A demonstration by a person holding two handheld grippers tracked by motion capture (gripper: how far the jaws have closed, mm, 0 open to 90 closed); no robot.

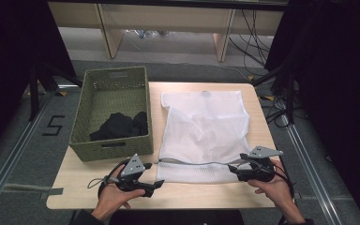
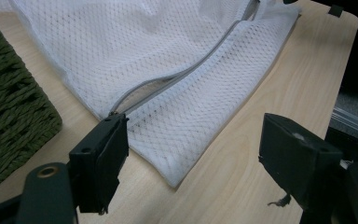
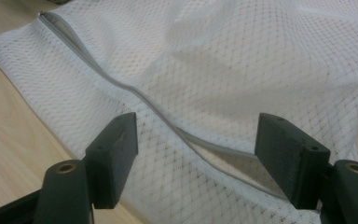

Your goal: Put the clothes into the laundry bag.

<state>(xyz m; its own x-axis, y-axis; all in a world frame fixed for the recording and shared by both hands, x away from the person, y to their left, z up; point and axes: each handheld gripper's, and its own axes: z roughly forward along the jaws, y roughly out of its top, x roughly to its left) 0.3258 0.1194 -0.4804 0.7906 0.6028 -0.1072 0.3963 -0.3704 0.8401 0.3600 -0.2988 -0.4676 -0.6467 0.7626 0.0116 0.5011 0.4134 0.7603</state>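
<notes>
Lying flat on the pale wooden table [image 1: 201,192], the white mesh zip bag [image 1: 204,131] adjoins a green woven basket [image 1: 112,110]; left gripper [image 1: 157,185] and right gripper [image 1: 232,169] gape wide, empty, at its near corners.

Bench [image 1: 201,190] at frame centre: basket [image 1: 112,112] on its left half, holding clothing [image 1: 120,125] in the near end; mesh bag [image 1: 204,133] just right of it, zipper [image 1: 194,163] along the lower edge; left tool [image 1: 154,186] at the bag's lower-left corner, right tool [image 1: 234,171] at its lower right.
</notes>
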